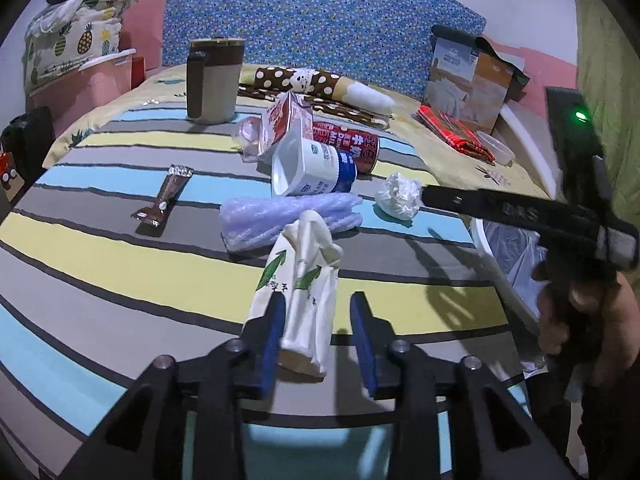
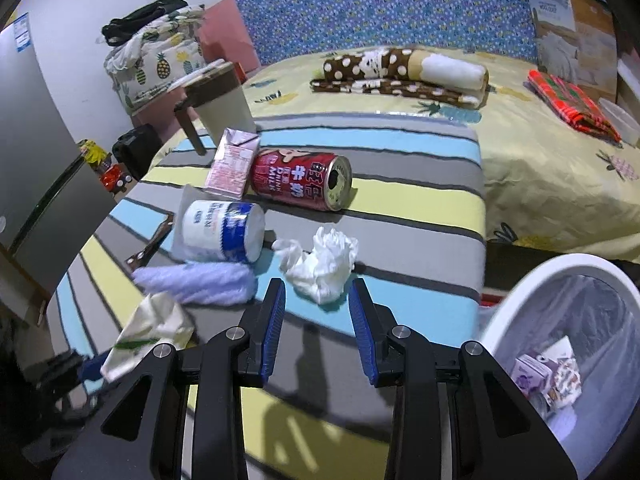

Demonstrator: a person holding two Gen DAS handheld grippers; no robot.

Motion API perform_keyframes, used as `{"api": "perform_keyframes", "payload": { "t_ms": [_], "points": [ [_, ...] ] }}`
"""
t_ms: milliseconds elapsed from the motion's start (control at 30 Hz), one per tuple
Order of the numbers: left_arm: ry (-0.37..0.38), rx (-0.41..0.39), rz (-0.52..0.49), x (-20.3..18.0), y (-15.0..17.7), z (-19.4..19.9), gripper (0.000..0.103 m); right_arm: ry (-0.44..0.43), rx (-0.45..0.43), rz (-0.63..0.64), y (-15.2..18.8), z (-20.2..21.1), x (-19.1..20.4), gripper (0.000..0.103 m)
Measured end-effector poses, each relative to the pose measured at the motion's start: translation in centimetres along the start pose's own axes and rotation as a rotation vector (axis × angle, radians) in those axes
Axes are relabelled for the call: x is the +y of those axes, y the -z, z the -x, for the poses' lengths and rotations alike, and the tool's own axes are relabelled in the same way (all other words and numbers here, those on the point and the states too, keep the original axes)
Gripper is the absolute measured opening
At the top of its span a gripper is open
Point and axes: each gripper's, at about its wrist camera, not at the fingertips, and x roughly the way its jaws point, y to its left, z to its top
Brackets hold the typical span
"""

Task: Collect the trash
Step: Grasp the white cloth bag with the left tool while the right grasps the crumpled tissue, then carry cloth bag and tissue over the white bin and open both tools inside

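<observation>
Straddling a white paper bag [image 1: 298,300] on the striped bed [image 1: 120,272] with left gripper [image 1: 318,340] jaws wide, gripping nothing; hovering right gripper [image 2: 317,334] jaws open, empty, before a crumpled tissue [image 2: 324,266], bin [image 2: 532,280] alongside.

- Striped cover [image 2: 400,208] on the bed: matt woven cloth.
- Red can [image 2: 300,180], lying on its side at the far middle: glossy printed metal.
- Yogurt cup [image 2: 220,232], to the can's near left: smooth, shiny plastic.
- Crumpled tissue [image 2: 324,264], near middle: soft matt paper, deeply creased.
- Lilac wrap [image 1: 288,216]: bubbled translucent plastic.
- Snack wrapper [image 1: 166,196], far left: shiny foil.
- Bin [image 2: 532,280], near right: smooth white plastic rim, thin crinkled plastic liner.
- Tool pads [image 2: 276,332]: ribbed blue, rubbery look, on matt black plastic arms.
</observation>
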Motion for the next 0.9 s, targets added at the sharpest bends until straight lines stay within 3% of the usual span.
{"api": "perform_keyframes", "payload": {
  "t_ms": [233, 300, 467, 533, 900],
  "points": [
    [-0.008, 0.019, 0.002, 0.6, 0.2, -0.9, 0.034, 0.003, 0.045, -0.031, -0.3, -2.2, -0.5, 0.035],
    [-0.004, 0.015, 0.0, 0.5, 0.2, -0.8, 0.032, -0.005, 0.044, -0.027, -0.3, -2.2, -0.4, 0.019],
    [0.012, 0.01, -0.001, 0.6, 0.0, -0.8, 0.023, 0.0, 0.032, 0.009, -0.2, -1.6, 0.3, 0.009],
    [0.016, 0.001, -0.003, 0.5, 0.0, -0.5, 0.017, -0.004, 0.023, 0.011, 0.0, -1.0, 0.4, 0.009],
    [0.047, 0.001, 0.003, -0.4, 0.3, 1.0, 0.014, -0.033, -0.034, -0.008, 1.9, 3.1, 0.1, 0.009]
  ]
}}
